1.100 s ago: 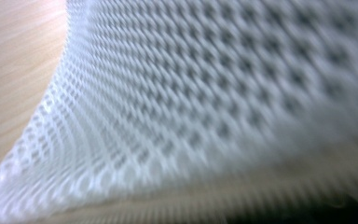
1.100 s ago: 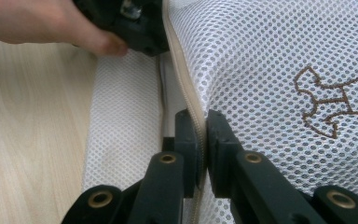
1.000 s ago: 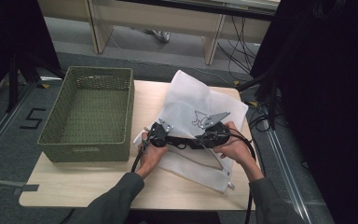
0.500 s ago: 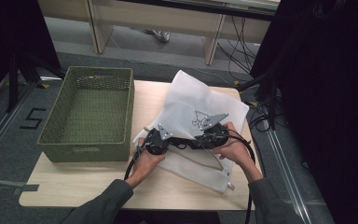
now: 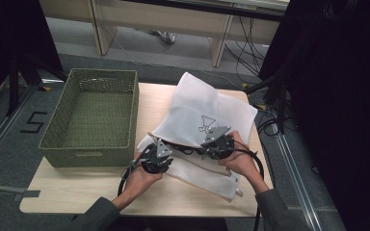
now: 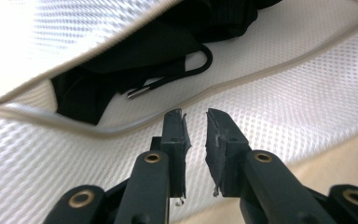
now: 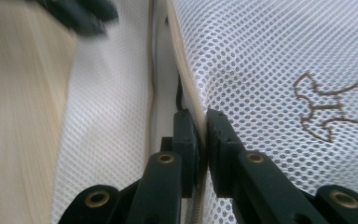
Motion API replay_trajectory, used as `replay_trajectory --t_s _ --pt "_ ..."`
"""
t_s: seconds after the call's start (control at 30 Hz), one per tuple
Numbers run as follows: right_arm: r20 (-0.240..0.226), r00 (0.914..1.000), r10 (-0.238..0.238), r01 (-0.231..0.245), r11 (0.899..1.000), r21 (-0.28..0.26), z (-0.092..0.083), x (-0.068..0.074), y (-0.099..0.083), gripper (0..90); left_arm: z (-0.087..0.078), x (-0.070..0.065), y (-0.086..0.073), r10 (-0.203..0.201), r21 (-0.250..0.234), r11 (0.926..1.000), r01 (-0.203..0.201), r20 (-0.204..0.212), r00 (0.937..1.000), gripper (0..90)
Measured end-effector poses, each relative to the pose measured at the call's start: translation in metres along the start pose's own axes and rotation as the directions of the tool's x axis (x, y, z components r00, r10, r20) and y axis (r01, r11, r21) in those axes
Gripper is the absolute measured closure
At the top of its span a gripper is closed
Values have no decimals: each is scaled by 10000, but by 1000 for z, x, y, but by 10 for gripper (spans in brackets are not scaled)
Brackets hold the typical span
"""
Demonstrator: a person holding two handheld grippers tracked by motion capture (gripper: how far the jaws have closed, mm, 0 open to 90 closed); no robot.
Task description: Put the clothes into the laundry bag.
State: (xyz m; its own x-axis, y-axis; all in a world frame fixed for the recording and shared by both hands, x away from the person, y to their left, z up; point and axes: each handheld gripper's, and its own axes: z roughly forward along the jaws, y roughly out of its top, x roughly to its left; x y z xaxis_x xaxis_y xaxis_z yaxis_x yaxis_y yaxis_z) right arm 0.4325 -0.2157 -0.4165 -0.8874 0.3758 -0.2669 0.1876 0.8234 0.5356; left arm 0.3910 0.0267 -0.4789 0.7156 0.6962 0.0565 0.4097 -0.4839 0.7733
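A white mesh bag with a brown emblem lies on the wooden table, its mouth facing the person. A black garment sits inside the mouth, with a cord ending in a metal tip. My right gripper is shut on the bag's upper piped rim and holds it lifted; in the high view it is right of the opening. My left gripper hovers over the lower mesh layer just short of the lower rim, jaws slightly apart with nothing between them; in the high view it is at the opening's left end.
A green woven basket with nothing in it stands on the table's left half, close beside my left gripper. The bag's lower flap runs toward the table's front right corner. Black cables trail from both grippers off the front edge.
My left gripper has drawn back toward the person and a little left, away from the right gripper. The right gripper has kept its hold on the rim and hardly moved.
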Motion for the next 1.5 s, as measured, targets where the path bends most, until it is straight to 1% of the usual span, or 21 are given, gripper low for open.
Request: replay_trajectory --t_s 0.07,0.1,0.2,0.23,0.4,0.5,0.67,0.7,0.87,0.9,0.93,0.97,1.07,1.1,1.13,1.17,1.2,1.23,1.3,1.43,1.5 --pt "-36 9999 -148 150 9978 649 13 8 -4 843 -9 2 -4 22 15 10000 -22 21 10000 747" --pt "-36 9999 -148 150 9978 649 13 8 -4 843 -9 2 -4 22 15 10000 -22 21 10000 742" --pt "-317 9991 -296 334 9911 1287 31 17 -11 843 -16 3 -9 103 105 9999 -103 54 9999 740" --pt "-335 9989 -331 372 9908 1298 32 17 -11 843 -19 6 -10 232 380 9990 -238 159 9996 738" --pt "-461 9980 -436 498 9882 1447 38 19 -15 824 -21 6 -15 -272 99 9996 271 130 9995 736" --pt "-378 9988 -326 378 9885 1465 38 21 -17 804 -20 5 -14 256 444 9987 -265 215 9994 736" --pt "-64 9996 -290 295 9936 1088 34 24 -21 713 -18 -3 -16 164 445 9988 -186 492 9987 719" --pt "101 9996 -276 265 9948 983 32 25 -22 683 -20 -2 -15 465 449 9978 -485 452 9979 712" --pt "352 9993 -160 146 9991 406 13 32 -22 633 -26 -4 -16 102 297 9995 -118 546 9985 673" --pt "299 9996 19 -29 9994 332 8 34 -22 628 -28 -3 -16 236 258 9994 -250 507 9984 663" --pt "703 9975 120 -117 9999 -43 7 37 -23 625 -29 -3 -16 310 276 9991 -325 509 9982 657" --pt "794 9966 218 -208 9997 -142 3 38 -24 623 -31 -3 -17 79 241 9997 -92 535 9985 652" --pt "1123 9927 450 -396 9980 -502 -8 38 -29 591 -35 -3 -19 -65 15 10000 65 471 9989 630" --pt "1243 9908 526 -458 9973 -570 -11 37 -30 576 -37 -3 -19 -160 33 9999 159 465 9988 623" --pt "1321 9891 649 -577 9966 -580 -12 37 -32 571 -39 1 -19 225 120 9997 -231 475 9986 616" --pt "1306 9891 684 -618 9966 -537 -14 36 -34 561 -41 0 -19 24 166 9999 -32 476 9989 607" --pt "1348 9891 600 -528 9970 -564 -15 35 -36 548 -41 -1 -20 -287 -85 9995 291 432 9987 595" --pt "1414 9854 944 -868 9945 -592 -16 36 -39 541 -43 1 -20 1 33 10000 -3 419 9991 587" --pt "1398 9840 1107 -1045 9932 -512 -19 36 -43 526 -45 1 -22 -224 -65 9997 227 427 9988 571" --pt "1531 9801 1266 -1180 9910 -637 -26 38 -51 500 -50 4 -24 33 173 9998 -41 456 9990 511" --pt "1646 9750 1495 -1411 9881 -618 -28 39 -55 490 -51 2 -25 -137 110 9999 131 508 9986 489"
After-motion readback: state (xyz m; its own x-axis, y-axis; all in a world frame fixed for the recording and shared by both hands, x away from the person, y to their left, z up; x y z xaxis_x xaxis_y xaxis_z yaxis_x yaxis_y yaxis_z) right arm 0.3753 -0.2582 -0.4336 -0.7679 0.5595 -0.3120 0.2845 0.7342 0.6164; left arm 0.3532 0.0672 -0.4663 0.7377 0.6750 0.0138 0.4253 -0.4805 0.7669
